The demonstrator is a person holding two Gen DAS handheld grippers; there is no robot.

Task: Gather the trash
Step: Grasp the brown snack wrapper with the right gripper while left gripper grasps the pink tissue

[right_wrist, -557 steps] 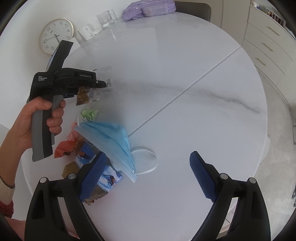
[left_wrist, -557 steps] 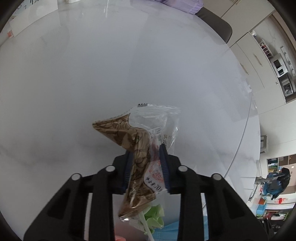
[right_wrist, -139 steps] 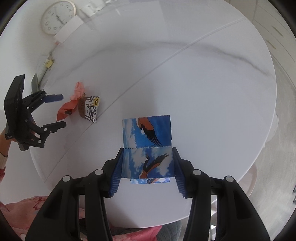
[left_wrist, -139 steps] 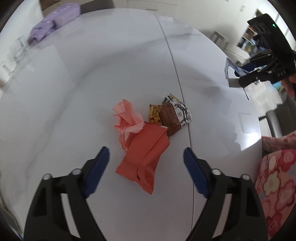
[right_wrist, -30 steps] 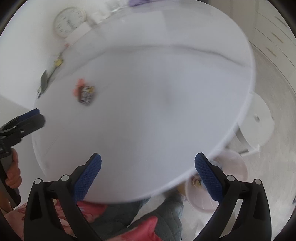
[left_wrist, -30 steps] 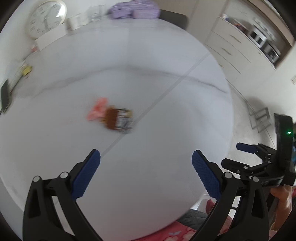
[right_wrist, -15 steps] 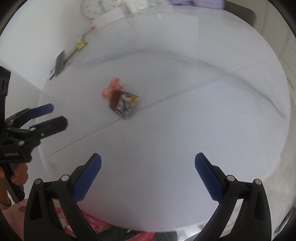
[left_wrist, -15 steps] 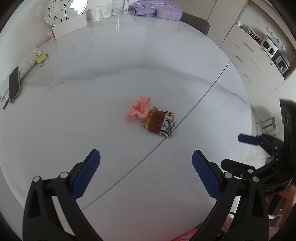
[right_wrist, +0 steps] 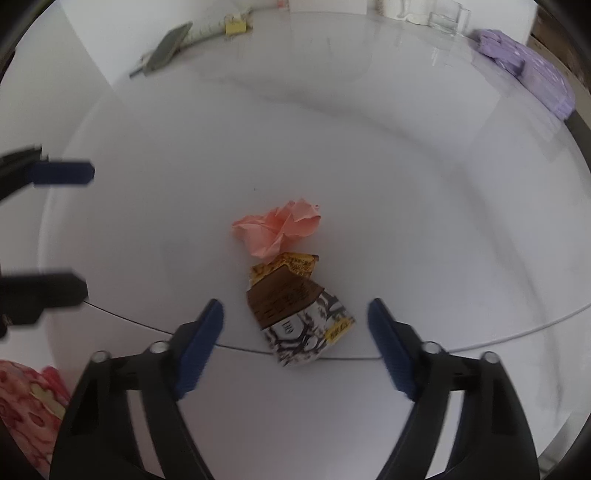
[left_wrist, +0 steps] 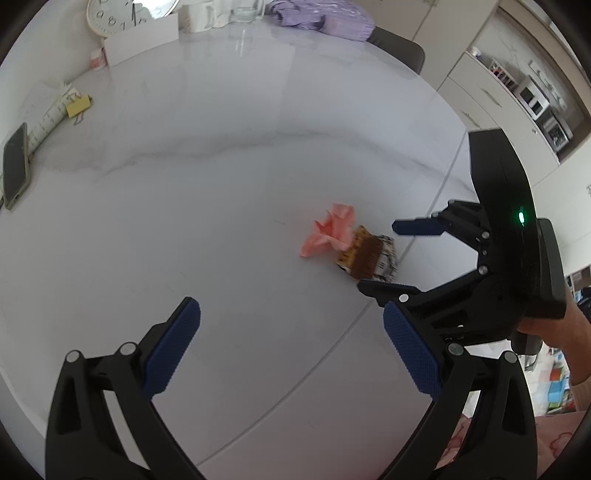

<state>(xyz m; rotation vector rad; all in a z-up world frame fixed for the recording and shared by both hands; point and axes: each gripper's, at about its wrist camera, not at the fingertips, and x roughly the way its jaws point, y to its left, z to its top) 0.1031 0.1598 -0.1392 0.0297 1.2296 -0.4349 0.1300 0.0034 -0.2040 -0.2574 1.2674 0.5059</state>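
Observation:
A crumpled pink paper (right_wrist: 280,230) and a brown, black-and-white snack wrapper (right_wrist: 299,317) lie together mid-table on the round white marble table (right_wrist: 424,221). My right gripper (right_wrist: 295,350) is open and empty, its fingers either side of the wrapper, just above the table. In the left wrist view the pink paper (left_wrist: 328,230) and wrapper (left_wrist: 369,258) lie ahead to the right, with the right gripper (left_wrist: 391,254) open around the wrapper. My left gripper (left_wrist: 291,350) is open and empty, well short of the trash.
At the table's far edge stand a clock (left_wrist: 114,14), a white card, glasses (left_wrist: 245,11) and a purple pouch (left_wrist: 325,18). A phone (left_wrist: 14,166) and a yellow clip (left_wrist: 77,105) lie at the left. A dark chair back (left_wrist: 399,50) is behind.
My right gripper has swung in over the table and come down around the wrapper. The left gripper has moved closer to the trash. Both stay open.

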